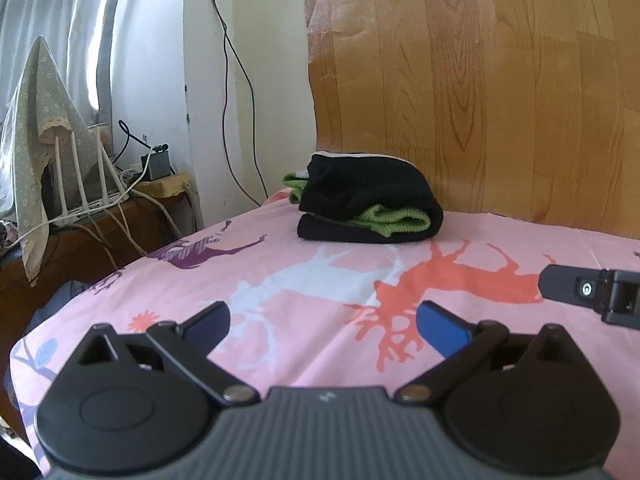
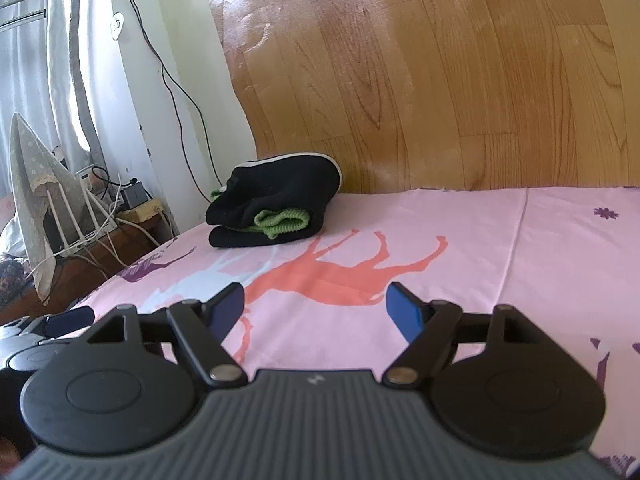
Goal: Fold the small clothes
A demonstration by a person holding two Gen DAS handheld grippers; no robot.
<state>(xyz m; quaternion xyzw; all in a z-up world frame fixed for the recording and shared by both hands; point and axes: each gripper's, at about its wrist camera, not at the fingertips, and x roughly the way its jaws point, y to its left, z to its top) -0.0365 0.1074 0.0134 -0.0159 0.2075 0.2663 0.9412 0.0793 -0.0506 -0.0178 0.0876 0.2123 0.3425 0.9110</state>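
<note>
A folded black garment with green knit trim (image 1: 368, 200) lies on the pink deer-print sheet (image 1: 304, 292) near the far edge, by the wood-pattern wall. It also shows in the right wrist view (image 2: 276, 204). My left gripper (image 1: 322, 324) is open and empty, low over the sheet, well short of the garment. My right gripper (image 2: 316, 312) is open and empty too, to the right of the left one. Part of the right gripper (image 1: 592, 292) shows at the right edge of the left wrist view.
A wood-pattern panel (image 1: 480, 80) stands behind the bed. To the left, a low wooden cabinet (image 1: 80, 248) holds a white router (image 1: 84, 184), cables and a draped cloth (image 1: 32, 140). The bed's left edge drops off beside it.
</note>
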